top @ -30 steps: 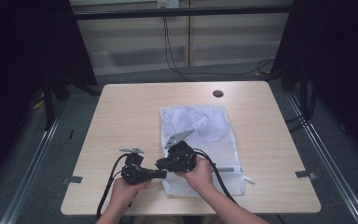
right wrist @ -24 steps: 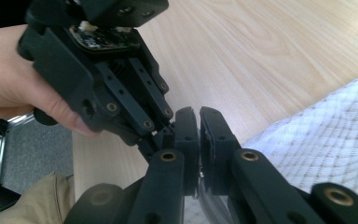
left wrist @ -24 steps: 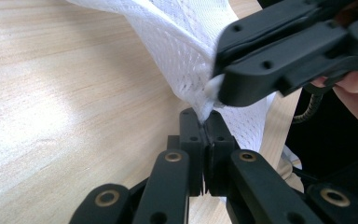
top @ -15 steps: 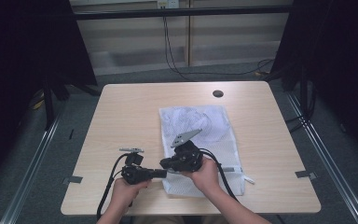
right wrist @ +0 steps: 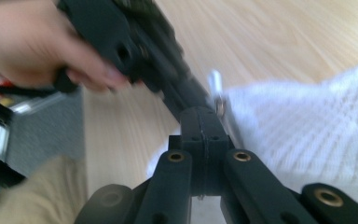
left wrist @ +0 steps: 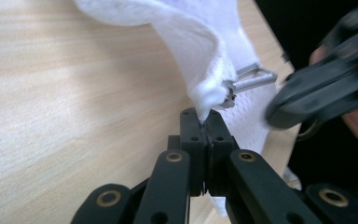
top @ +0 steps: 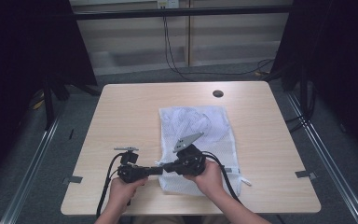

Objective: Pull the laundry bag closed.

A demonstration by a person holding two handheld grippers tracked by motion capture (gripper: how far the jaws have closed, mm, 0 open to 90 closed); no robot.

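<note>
Black jaws of the left gripper pinch the near left corner of the white mesh bag, beside its metal zipper pull. The right gripper, just closed with its jaws together at that same corner, meets it tip to tip. Farther off, the bag lies flat on the wooden table, right of centre.

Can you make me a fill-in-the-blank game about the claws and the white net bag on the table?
1. The white mesh bag lies on a ____ table.
2. The left claw is shut on the bag's ____ corner.
3. Beside that corner sticks out a small metal ____ pull.
4. The right claw has its jaws ____.

Missing words: wooden; white; zipper; shut
</note>
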